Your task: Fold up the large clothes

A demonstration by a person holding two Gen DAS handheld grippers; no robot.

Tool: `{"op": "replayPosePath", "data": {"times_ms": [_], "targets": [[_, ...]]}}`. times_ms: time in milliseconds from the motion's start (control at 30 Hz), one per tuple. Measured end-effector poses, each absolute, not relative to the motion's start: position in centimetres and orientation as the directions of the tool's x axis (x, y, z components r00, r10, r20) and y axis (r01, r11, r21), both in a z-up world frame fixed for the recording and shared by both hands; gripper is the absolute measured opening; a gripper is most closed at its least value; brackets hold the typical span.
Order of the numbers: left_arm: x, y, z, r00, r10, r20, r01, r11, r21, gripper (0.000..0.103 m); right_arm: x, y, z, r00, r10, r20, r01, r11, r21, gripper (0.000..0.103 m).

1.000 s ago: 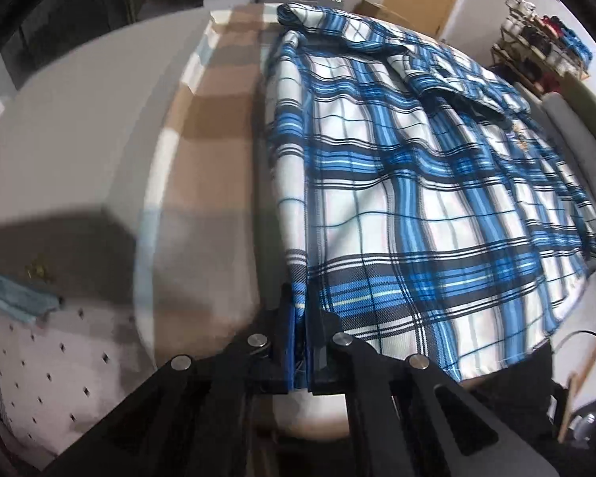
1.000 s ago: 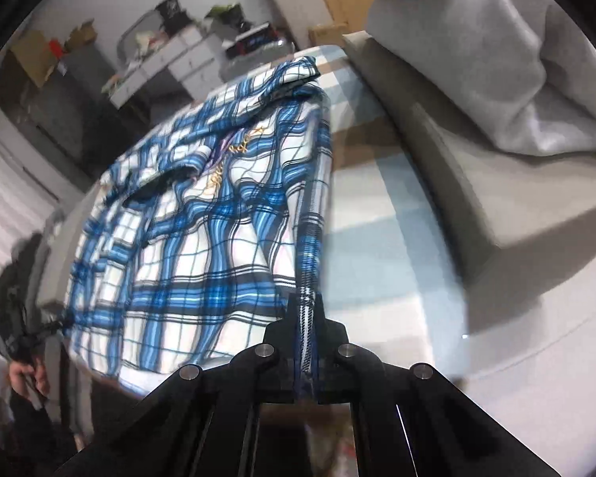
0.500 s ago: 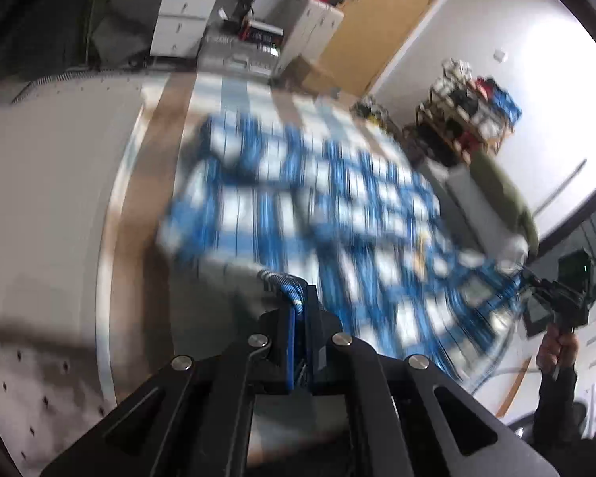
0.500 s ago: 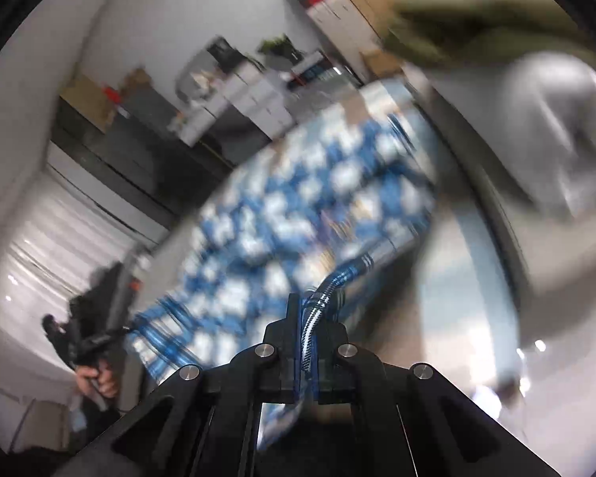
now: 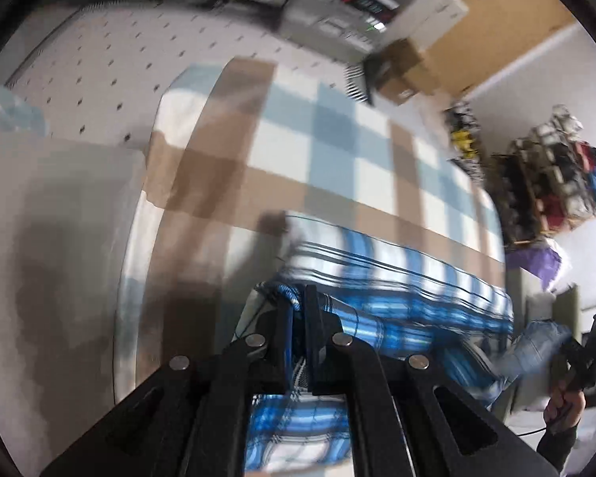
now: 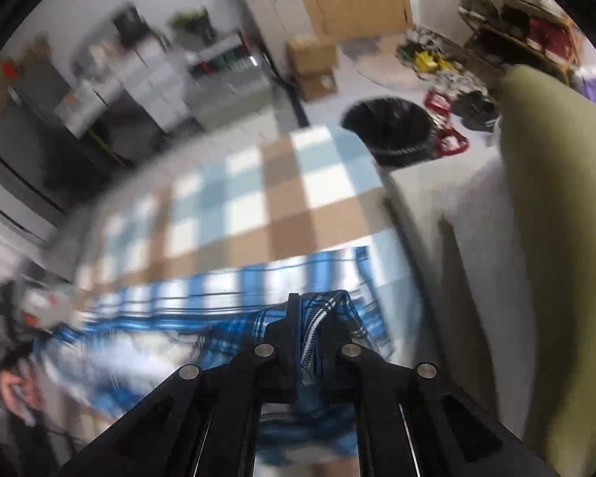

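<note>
- Your left gripper (image 5: 298, 310) and right gripper (image 6: 316, 310) each clamp the blue-and-white plaid shirt (image 5: 397, 278).
- Bare checked blanket (image 5: 337, 151) beyond; the shirt's fold runs left to right.

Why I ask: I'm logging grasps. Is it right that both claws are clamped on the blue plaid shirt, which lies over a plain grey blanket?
Not quite. Both the left claw and right claw do grip the blue plaid shirt, but the blanket is checked in brown, white and pale blue, not plain grey. The right wrist view shows this.
</note>
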State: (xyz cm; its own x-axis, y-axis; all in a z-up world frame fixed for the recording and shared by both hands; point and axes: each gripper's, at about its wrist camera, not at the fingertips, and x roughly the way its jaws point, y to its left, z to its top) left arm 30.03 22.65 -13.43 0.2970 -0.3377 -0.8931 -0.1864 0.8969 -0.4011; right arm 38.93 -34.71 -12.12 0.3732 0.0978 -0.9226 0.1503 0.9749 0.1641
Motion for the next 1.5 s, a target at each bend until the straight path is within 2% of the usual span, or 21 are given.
{"op": "replayPosePath", "data": {"times_ms": [133,233,300,367,400,433,533,567,633,700,867,967,1067,1167,1233,1267,1333,1367,1400,1433,1500], "targets": [[31.3,24.0,-15.3,0.23,-0.382,-0.895,-0.264,0.861,-0.435,0.006,39.8,-37.5,-16.0,0.254,0.064,-0.965,0.226,0.966,0.123,0.008],[30.5,24.4,-14.0,0.264,-0.335,-0.904,-0.228,0.889,-0.397,0.03,39.9,-38.9,-16.9,0.226,0.082,-0.971,0.254,0.957,0.14,0.008],[29.7,25.0,-11.6,0.341,-0.284,-0.896,-0.211,0.906,-0.368,0.063,39.9,-39.2,-16.0,0.257,0.102,-0.961,0.25,0.953,0.168,0.011],[28.5,26.1,-9.2,0.43,-0.264,-0.863,-0.202,0.904,-0.377,0.067,40.1,-38.9,-14.5,0.317,0.094,-0.944,0.237,0.956,0.174,0.026],[28.3,26.3,-8.7,0.44,-0.251,-0.862,-0.199,0.909,-0.366,0.067,40.1,-38.7,-13.7,0.345,0.083,-0.935,0.22,0.961,0.167,0.043],[28.0,26.3,-7.9,0.445,-0.219,-0.868,-0.196,0.923,-0.332,0.067,40.2,-38.3,-12.7,0.38,0.061,-0.923,0.195,0.97,0.145,0.055],[28.0,24.5,-6.2,0.469,-0.175,-0.866,-0.126,0.957,-0.261,0.067,40.3,-36.6,-10.2,0.464,0.012,-0.886,0.11,0.991,0.071,0.059],[27.9,22.9,-5.6,0.465,-0.2,-0.862,-0.059,0.965,-0.256,0.067,40.6,-36.0,-9.8,0.483,0.022,-0.875,0.076,0.995,0.067,0.061],[28.6,20.3,-5.6,0.432,-0.251,-0.866,0.053,0.966,-0.253,0.07,41.0,-34.0,-9.5,0.506,0.067,-0.86,-0.044,0.998,0.052,0.076],[29.1,15.6,-6.3,0.371,-0.286,-0.884,0.209,0.953,-0.22,0.075,41.6,-31.6,-10.4,0.476,0.114,-0.872,-0.161,0.986,0.041,0.078],[29.4,4.7,-10.6,0.249,-0.23,-0.941,0.568,0.822,-0.05,0.075,43.0,-26.0,-16.2,0.285,0.182,-0.941,-0.445,0.895,0.038,0.078],[29.9,1.4,-12.7,0.169,-0.211,-0.963,0.714,0.699,-0.028,0.075,43.5,-24.0,-19.5,0.205,0.084,-0.975,-0.532,0.846,-0.039,0.076],[32.0,1.0,-13.7,0.083,-0.229,-0.97,0.74,0.666,-0.094,0.075,44.4,-23.4,-20.6,0.194,0.067,-0.979,-0.55,0.834,-0.052,0.076],[33.5,0.7,-15.4,0.077,-0.187,-0.979,0.742,0.667,-0.069,0.075,45.5,-23.1,-22.0,0.176,0.016,-0.984,-0.578,0.811,-0.091,0.076],[33.8,0.6,-16.2,0.039,-0.165,-0.985,0.735,0.673,-0.084,0.071,46.0,-23.1,-23.1,0.127,-0.015,-0.992,-0.575,0.814,-0.086,0.075],[33.8,0.5,-16.3,0.032,-0.172,-0.985,0.738,0.668,-0.093,0.064,46.2,-23.1,-23.6,0.104,-0.018,-0.994,-0.567,0.82,-0.075,0.074],[33.5,0.4,-16.5,0.041,-0.17,-0.985,0.737,0.67,-0.085,0.052,45.9,-22.9,-23.6,0.086,-0.003,-0.996,-0.571,0.819,-0.051,0.055],[33.1,0.3,-16.5,0.063,-0.154,-0.986,0.749,0.66,-0.055,0.037,45.4,-22.5,-23.3,0.105,-0.01,-0.994,-0.586,0.807,-0.07,0.048],[32.9,0.1,-16.7,0.079,-0.134,-0.988,0.755,0.655,-0.028,0.015,44.9,-22.2,-22.9,0.134,-0.029,-0.99,-0.592,0.799,-0.104,0.031],[32.6,0.0,-16.7,0.103,-0.108,-0.989,0.755,0.656,0.006,0.011,44.4,-22.0,-22.5,0.153,-0.046,-0.987,-0.593,0.794,-0.129,0.013],[32.3,-0.1,-16.2,0.124,-0.088,-0.988,0.733,0.679,0.032,0.004,43.4,-22.0,-21.6,0.199,-0.062,-0.978,-0.577,0.799,-0.168,0.007]]}}
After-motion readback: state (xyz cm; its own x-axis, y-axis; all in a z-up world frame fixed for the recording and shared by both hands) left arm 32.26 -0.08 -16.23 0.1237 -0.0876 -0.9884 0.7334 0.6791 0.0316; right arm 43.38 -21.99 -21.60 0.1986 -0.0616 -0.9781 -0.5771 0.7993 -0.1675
